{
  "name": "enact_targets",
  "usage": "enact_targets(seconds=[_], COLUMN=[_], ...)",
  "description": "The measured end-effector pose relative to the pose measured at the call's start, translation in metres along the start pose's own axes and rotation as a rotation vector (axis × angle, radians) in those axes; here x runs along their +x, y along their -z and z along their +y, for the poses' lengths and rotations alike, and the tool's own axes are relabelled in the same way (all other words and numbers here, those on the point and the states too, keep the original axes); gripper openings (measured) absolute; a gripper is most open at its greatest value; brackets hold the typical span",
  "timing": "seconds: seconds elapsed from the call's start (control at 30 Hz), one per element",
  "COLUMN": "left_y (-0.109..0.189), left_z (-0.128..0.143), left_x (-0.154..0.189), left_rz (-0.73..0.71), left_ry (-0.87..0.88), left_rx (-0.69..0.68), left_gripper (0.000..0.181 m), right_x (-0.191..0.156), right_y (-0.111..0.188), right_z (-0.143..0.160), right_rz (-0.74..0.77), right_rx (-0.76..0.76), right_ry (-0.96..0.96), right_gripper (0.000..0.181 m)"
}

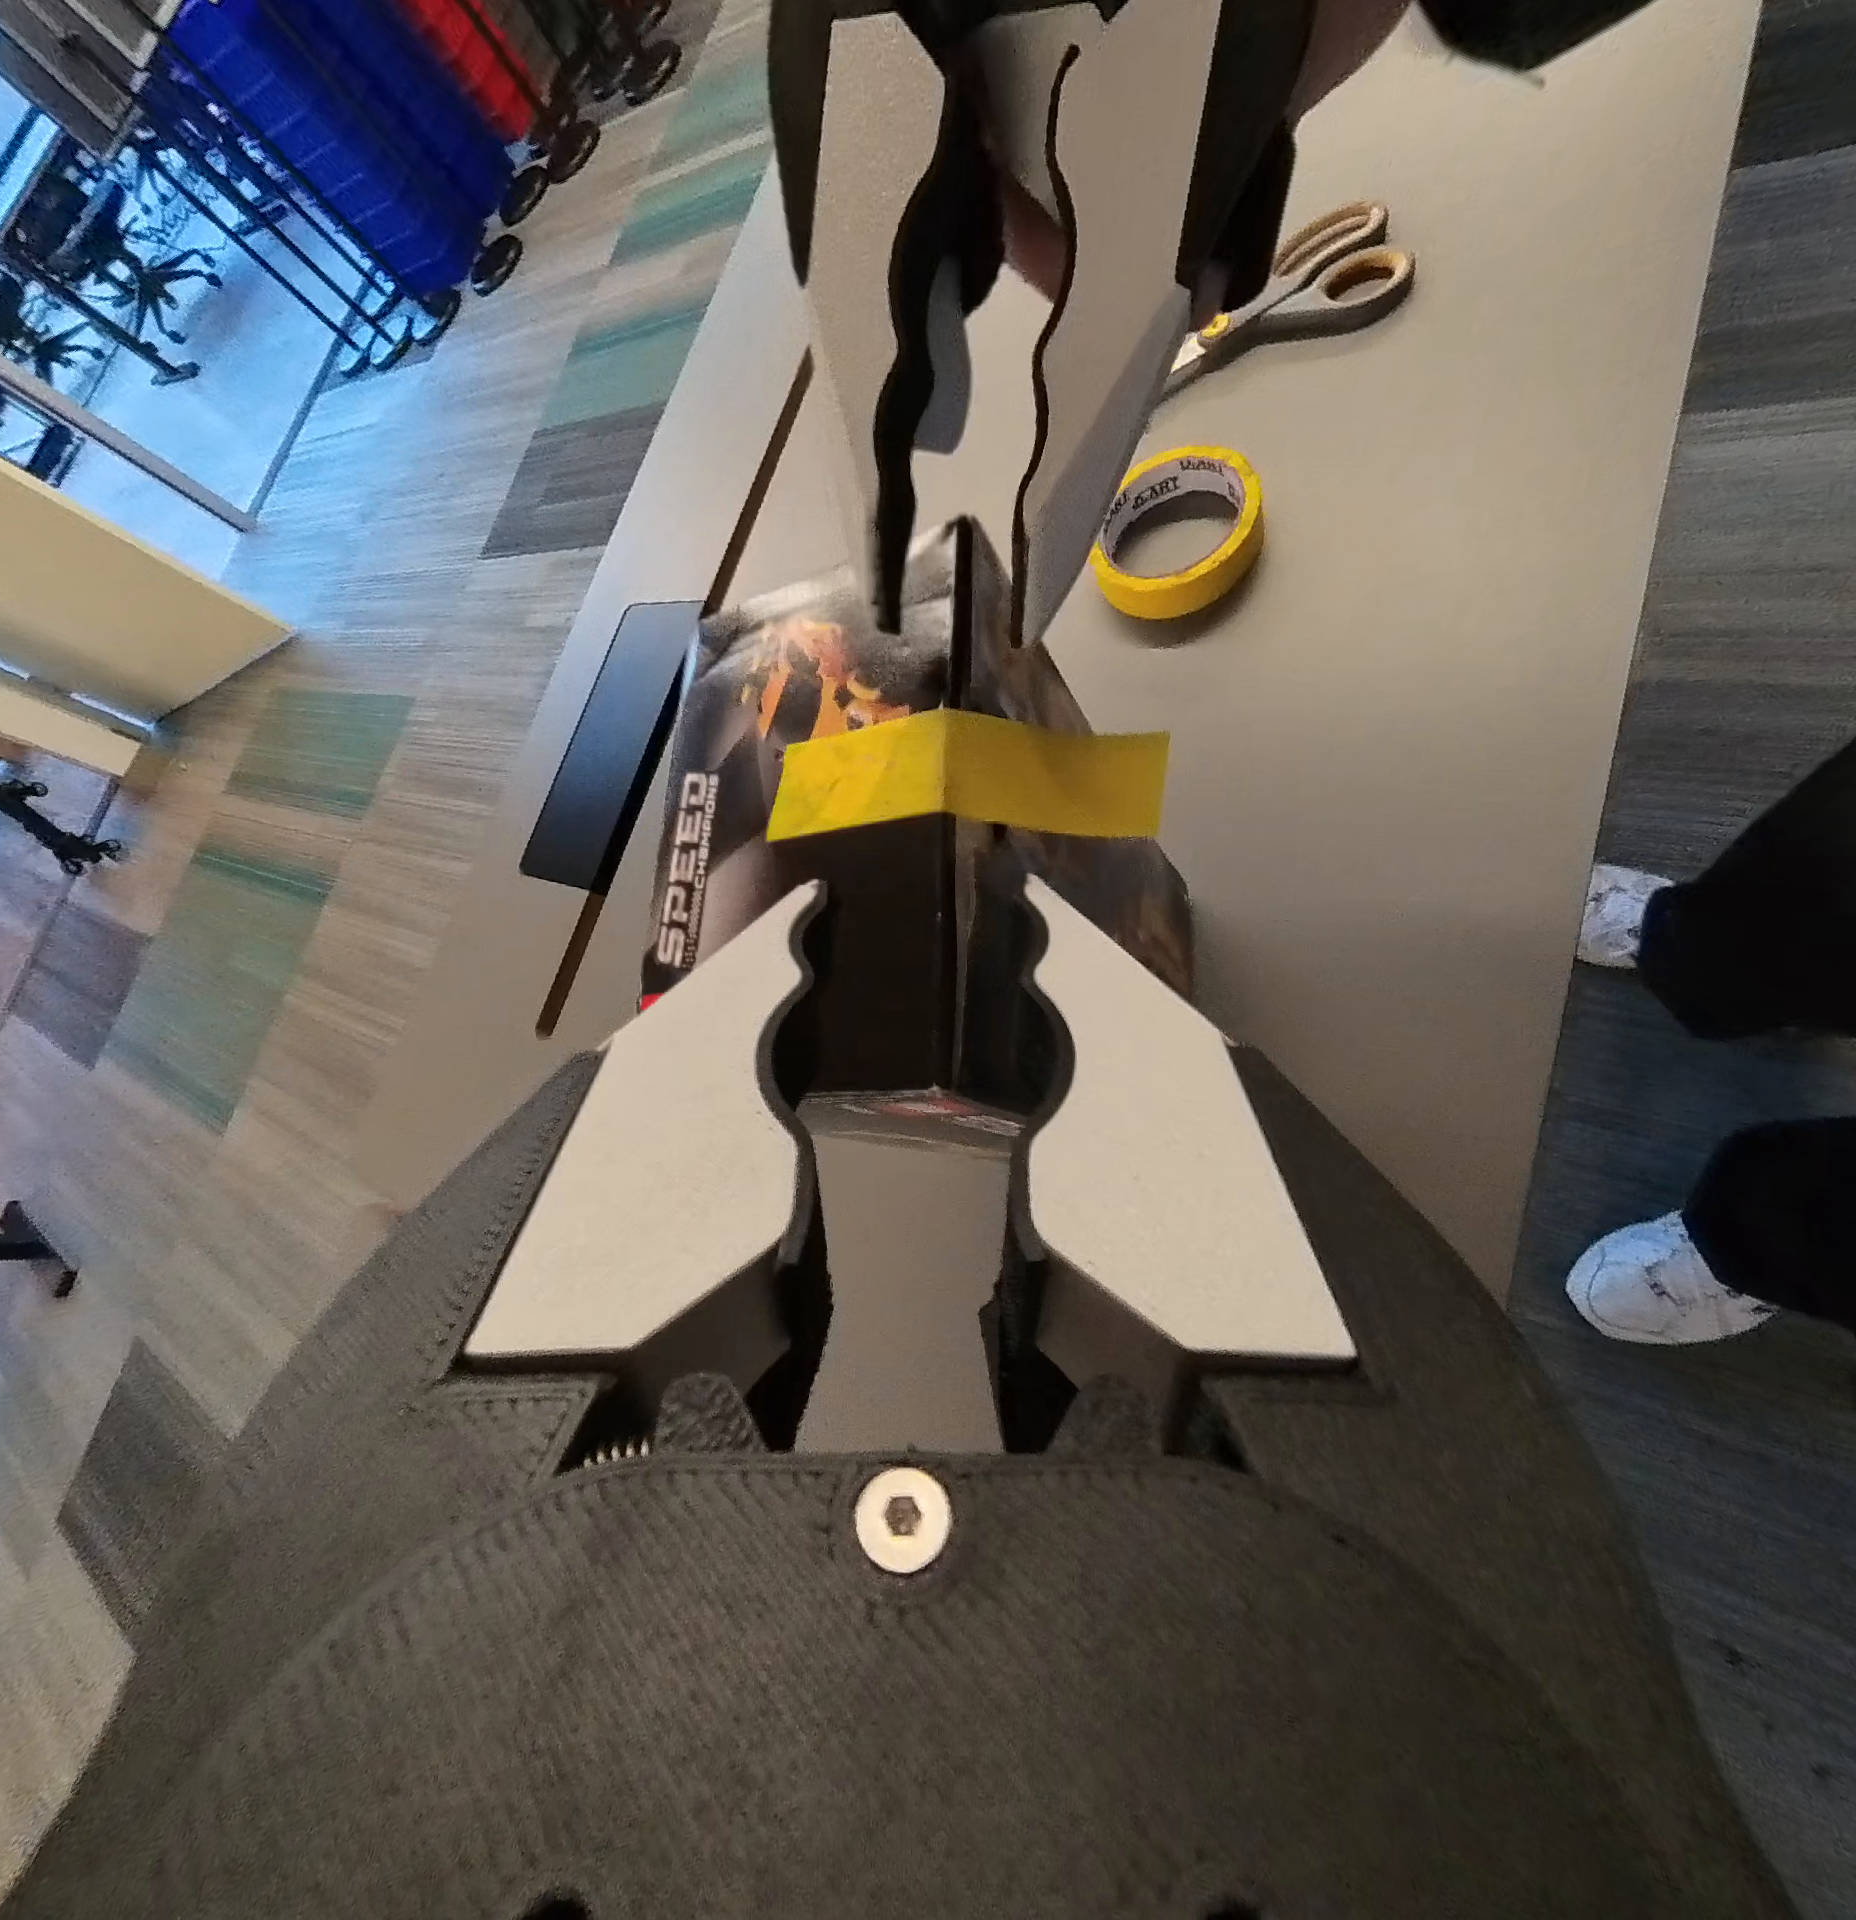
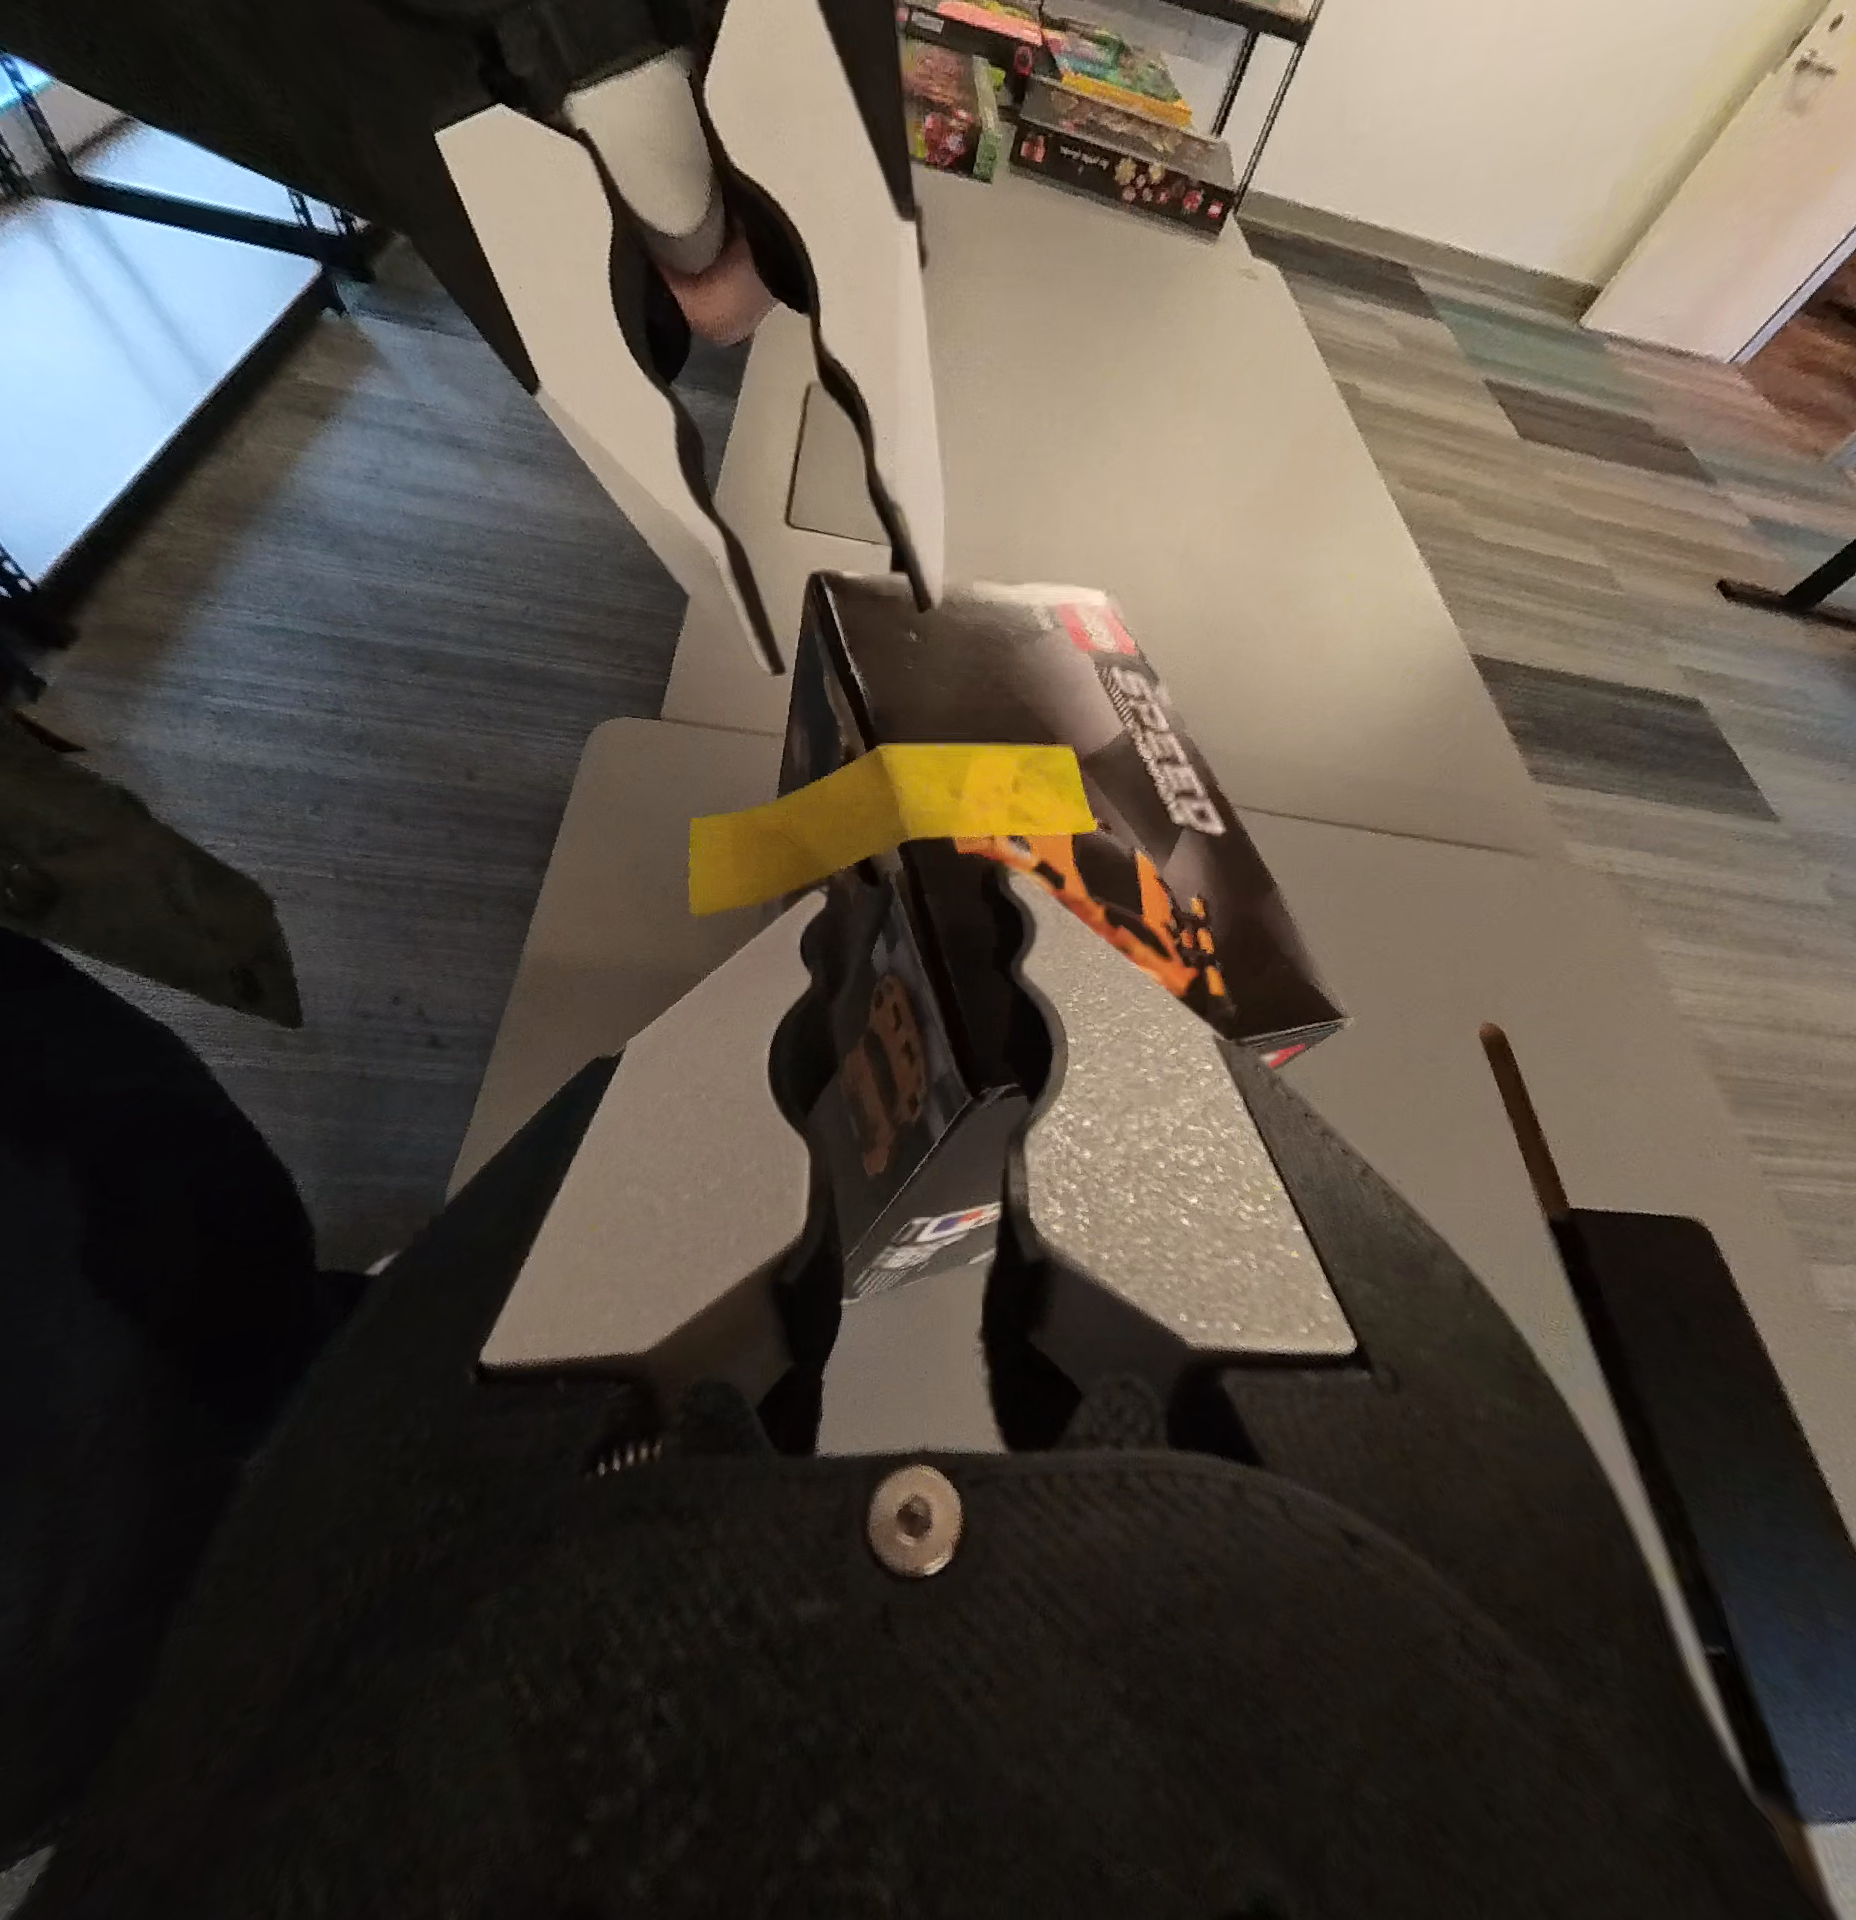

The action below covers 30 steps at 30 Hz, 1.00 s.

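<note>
A black toy box (image 1: 737,727) with an orange car picture is held between both grippers over the grey table (image 1: 1423,727). A strip of yellow tape (image 1: 965,784) is folded over its upper edge. My left gripper (image 1: 929,935) is shut on the near end of the box. My right gripper (image 1: 955,623) grips the far end. In the right wrist view my right gripper (image 2: 919,935) is shut on the box (image 2: 1142,831), and the left gripper (image 2: 846,634) holds the opposite end. One end of the tape strip (image 2: 965,795) sticks out loose to the left.
A yellow tape roll (image 1: 1178,535) and grey scissors (image 1: 1308,281) lie on the table beyond the box. A black flat paddle with a wooden handle (image 1: 612,748) lies at the table's edge. A person's white shoes (image 1: 1651,1288) stand beside the table. Blue carts (image 1: 332,156) and a shelf of boxes (image 2: 1090,114) stand farther off. One gripper's finger ends stand about 6 cm off the other's.
</note>
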<state>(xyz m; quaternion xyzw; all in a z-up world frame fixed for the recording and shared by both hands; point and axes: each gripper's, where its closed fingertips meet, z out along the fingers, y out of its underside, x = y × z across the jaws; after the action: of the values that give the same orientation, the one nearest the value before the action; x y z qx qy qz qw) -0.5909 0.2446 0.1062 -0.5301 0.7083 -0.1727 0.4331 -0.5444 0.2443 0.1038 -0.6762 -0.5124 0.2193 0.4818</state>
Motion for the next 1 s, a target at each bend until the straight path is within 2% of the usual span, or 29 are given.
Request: enact_targets(seconds=[0.1,0.23,0.33,0.47,0.6,0.83,0.87,0.93,1.0], left_y=[-0.007,-0.01,-0.01,-0.01,-0.011,-0.01,-0.01,-0.01,-0.01], left_z=[0.009,0.012,0.013,0.014,0.014,0.013,0.013,0.013,0.013], left_x=[0.003,0.002,0.003,-0.001,-0.001,0.0,-0.001,-0.001,-0.001], left_rz=[-0.004,-0.022,-0.029,-0.037,-0.044,-0.059,-0.057,-0.055,-0.051], left_ry=[0.002,0.043,0.078,0.101,0.108,0.12,0.121,0.118,0.121], left_rx=[-0.007,0.03,0.07,0.069,0.077,0.085,0.085,0.083,0.082], left_gripper=[0.033,0.022,0.021,0.02,0.02,0.02,0.02,0.02,0.02], right_x=[-0.002,-0.005,-0.006,-0.007,-0.001,0.021,0.022,0.016,0.001], right_y=[-0.002,-0.001,-0.001,-0.001,-0.007,-0.015,-0.014,-0.003,0.011], right_z=[0.006,0.008,0.008,0.003,-0.006,-0.019,-0.017,-0.028,-0.043], right_rz=[0.017,0.016,-0.029,-0.09,-0.103,-0.04,-0.018,-0.011,-0.068], right_rx=[0.011,0.08,0.126,0.112,0.125,0.169,0.146,0.178,0.25], right_ry=[-0.016,-0.087,-0.167,-0.229,-0.314,-0.417,-0.393,-0.326,-0.367], right_gripper=[0.017,0.018,0.018,0.026,0.042,0.041,0.037,0.002,0.0])
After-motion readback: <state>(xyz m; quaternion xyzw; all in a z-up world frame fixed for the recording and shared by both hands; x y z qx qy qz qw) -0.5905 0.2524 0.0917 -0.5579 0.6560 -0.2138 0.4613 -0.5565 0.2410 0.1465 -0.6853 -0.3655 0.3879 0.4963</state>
